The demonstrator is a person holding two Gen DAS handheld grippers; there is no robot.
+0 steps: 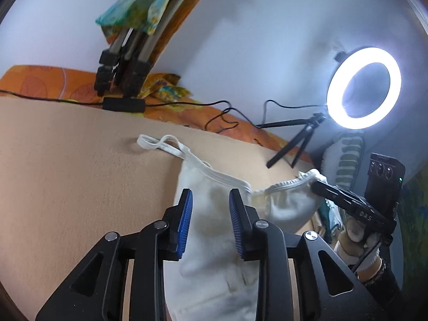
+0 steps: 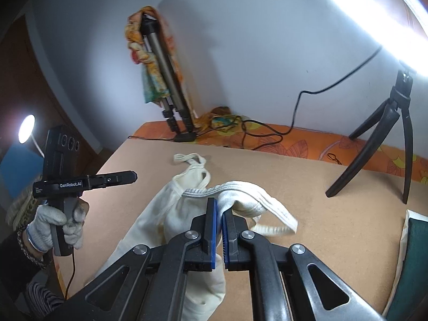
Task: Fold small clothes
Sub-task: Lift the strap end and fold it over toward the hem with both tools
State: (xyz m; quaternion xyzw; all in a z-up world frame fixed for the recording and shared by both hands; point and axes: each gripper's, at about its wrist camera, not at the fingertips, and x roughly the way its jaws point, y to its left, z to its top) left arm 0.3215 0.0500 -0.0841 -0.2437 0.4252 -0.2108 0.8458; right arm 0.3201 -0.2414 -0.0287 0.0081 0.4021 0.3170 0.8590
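Views: your right wrist view alone shows your gloved left hand (image 2: 57,226).
Left gripper (image 1: 210,200): jaws apart above the white garment (image 1: 214,254), nothing pinched.
Right gripper (image 2: 218,210): clamped on the garment's ribbed hem.
Room: bare tan surface (image 1: 80,174) left of the garment.
Axis: garment runs from near edge toward far edge, straps farthest.

White garment (image 1: 214,240) with ribbed white straps, on a plain tan table (image 1: 80,160). Black left gripper (image 1: 210,224) and right gripper (image 2: 218,230), both with blue ridged pads (image 1: 184,224). Orange floral-print cloth (image 2: 307,141) behind; black tripod (image 2: 385,144); grey knit gloves (image 2: 53,230).
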